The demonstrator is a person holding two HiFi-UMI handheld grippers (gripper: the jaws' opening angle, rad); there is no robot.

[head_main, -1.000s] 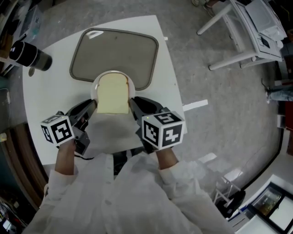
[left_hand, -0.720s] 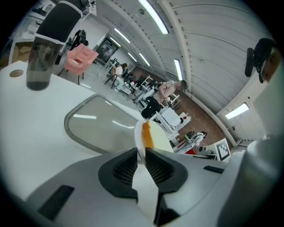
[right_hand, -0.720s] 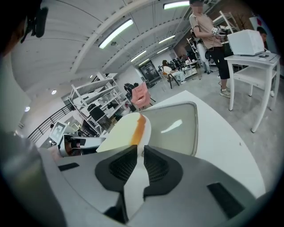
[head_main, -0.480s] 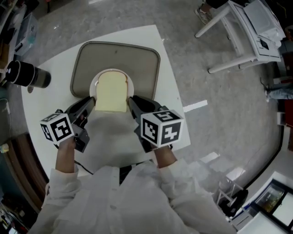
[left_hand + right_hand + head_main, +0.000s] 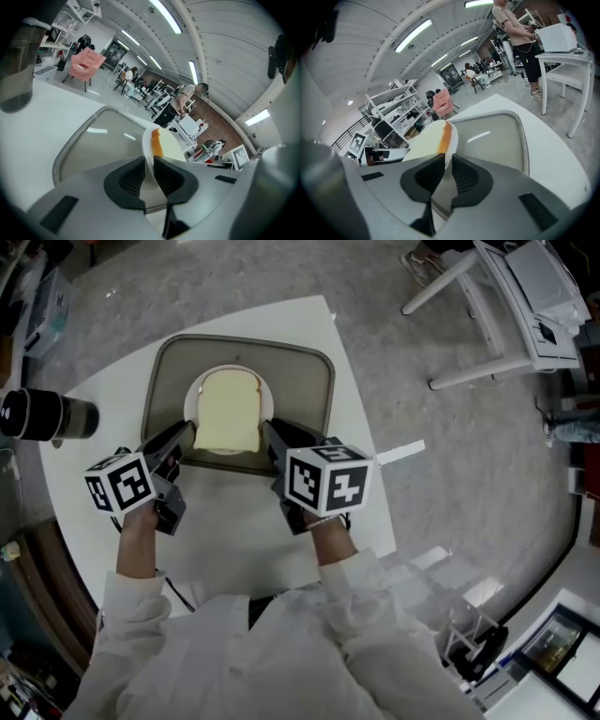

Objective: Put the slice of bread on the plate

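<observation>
A pale slice of bread [image 5: 230,413] with a brown crust lies on a small white plate [image 5: 195,401]. Both grippers hold this plate by its rim above the grey tray [image 5: 305,381]. My left gripper [image 5: 187,437] is shut on the plate's left edge, and my right gripper [image 5: 270,432] is shut on its right edge. The left gripper view has the plate rim [image 5: 148,150] pinched between the dark pads, with the bread [image 5: 169,146] beyond it. The right gripper view shows the same grip on the plate [image 5: 423,146], the bread's crust [image 5: 446,135] above the jaws.
The tray rests on a white table [image 5: 352,456] whose right edge drops to the concrete floor. A dark cylindrical cup [image 5: 47,415] stands at the table's left side. White furniture [image 5: 506,306] stands on the floor at the upper right.
Both grippers have carried the plate with the bread away from the person, from the tray's near edge to above the tray's middle. The grip has stayed the same.
</observation>
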